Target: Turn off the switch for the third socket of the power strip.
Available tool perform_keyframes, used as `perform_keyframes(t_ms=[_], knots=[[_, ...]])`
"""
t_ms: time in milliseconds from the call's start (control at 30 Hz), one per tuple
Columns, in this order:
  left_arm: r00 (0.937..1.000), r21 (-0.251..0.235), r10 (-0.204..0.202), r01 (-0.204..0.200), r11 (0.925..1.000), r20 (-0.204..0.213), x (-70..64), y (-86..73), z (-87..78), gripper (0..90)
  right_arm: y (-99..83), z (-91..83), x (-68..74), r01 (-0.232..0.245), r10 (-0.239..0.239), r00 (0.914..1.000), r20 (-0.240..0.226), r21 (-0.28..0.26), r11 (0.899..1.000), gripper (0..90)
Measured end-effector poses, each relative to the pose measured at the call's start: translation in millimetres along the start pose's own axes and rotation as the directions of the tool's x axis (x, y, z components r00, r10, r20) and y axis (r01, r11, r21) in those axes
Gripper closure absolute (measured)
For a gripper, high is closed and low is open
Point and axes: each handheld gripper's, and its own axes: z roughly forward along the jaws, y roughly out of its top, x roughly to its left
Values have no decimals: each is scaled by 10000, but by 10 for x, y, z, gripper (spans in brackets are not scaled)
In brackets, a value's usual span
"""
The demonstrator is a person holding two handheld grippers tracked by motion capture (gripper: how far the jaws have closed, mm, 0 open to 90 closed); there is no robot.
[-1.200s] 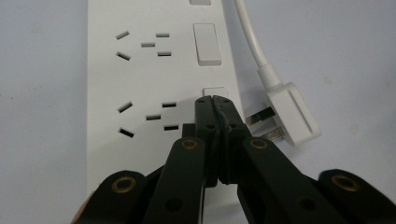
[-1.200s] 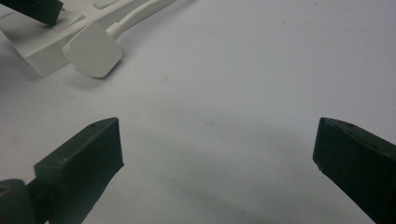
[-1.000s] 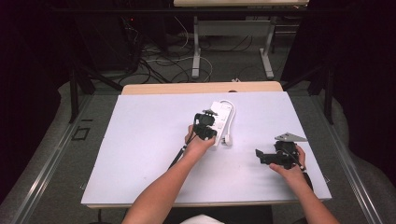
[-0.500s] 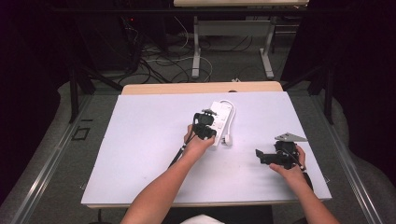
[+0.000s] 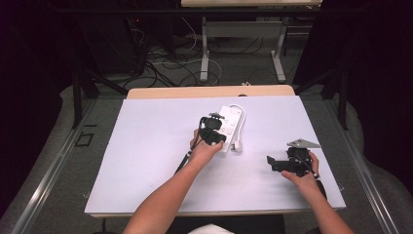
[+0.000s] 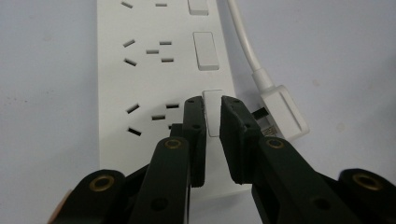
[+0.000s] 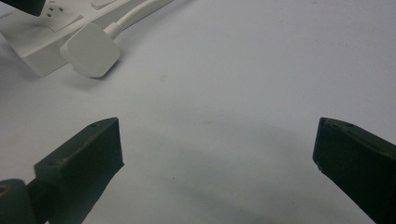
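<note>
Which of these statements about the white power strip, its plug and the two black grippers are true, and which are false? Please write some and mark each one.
1. The left gripper has its jaws nearly closed over a white rocker switch of the white plastic power strip. True.
2. The right gripper is closed on the white plug. False: its jaws are wide apart above the bare white table, away from the plug.
3. The white plug is pushed into a socket of the strip. False: it lies on the table beside the strip, with its pins visible.
4. A white cable runs from the plug along the strip. True.
5. The right gripper carries a grey three-cornered plate. True.
</note>
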Motion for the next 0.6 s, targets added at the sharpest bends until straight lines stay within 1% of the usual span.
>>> perform_keyframes(t_ms=[67, 133, 167, 300, 367, 400, 433, 467, 500, 533, 567, 600], knots=[[10000, -23, 93, -92, 10000, 33, 2, 1, -10, 779, -1, 0, -1, 10, -10, 10000, -8, 2, 10000, 9], [10000, -45, 91, -91, 9999, -29, -4, -2, -19, 769, 1, -4, 1, 10, -10, 10000, -7, 2, 10000, 9], [10000, -59, 17, -18, 10000, -20, -12, -2, -23, 764, 1, -4, 1, 16, -16, 10000, -12, -7, 10000, 9], [9999, -89, 113, -112, 9999, 78, -8, 3, -56, 745, 1, -4, 0, 4, -4, 10000, -1, 6, 10000, 10], [9999, -166, 34, -32, 9999, 95, -16, 2, -71, 739, 3, -5, -1, 7, -7, 10000, -4, -6, 10000, 10], [9999, -180, 60, -58, 9998, 121, -14, 4, -82, 734, 2, -5, -1, 9, -9, 10000, -5, -9, 10000, 9], [9998, -181, -14, 18, 9998, 197, -16, 5, -91, 732, 0, -5, -2, 18, -18, 10000, -2, -5, 10000, 9], [9998, -212, 56, -53, 9998, 166, -12, 7, -98, 730, -2, -4, -5, 39, -39, 10000, 15, 2, 10000, 10], [9998, -303, 7, -1, 9995, 189, -15, 6, -100, 727, -3, -5, -6, 38, -38, 10000, 28, 4, 10000, 9], [9996, -217, 79, -73, 9997, 260, -6, 10, -115, 723, -3, -10, -12, 93, -93, 10000, 30, -1, 10000, 9], [9998, -245, 37, -32, 9997, 189, -12, 8, -122, 718, -1, -13, -13, 74, -74, 10000, -4, -37, 10000, 9], [9996, -190, 35, -30, 9998, 279, -10, 9, -133, 713, 2, -15, -14, 75, -75, 10000, 14, -47, 10000, 9]])
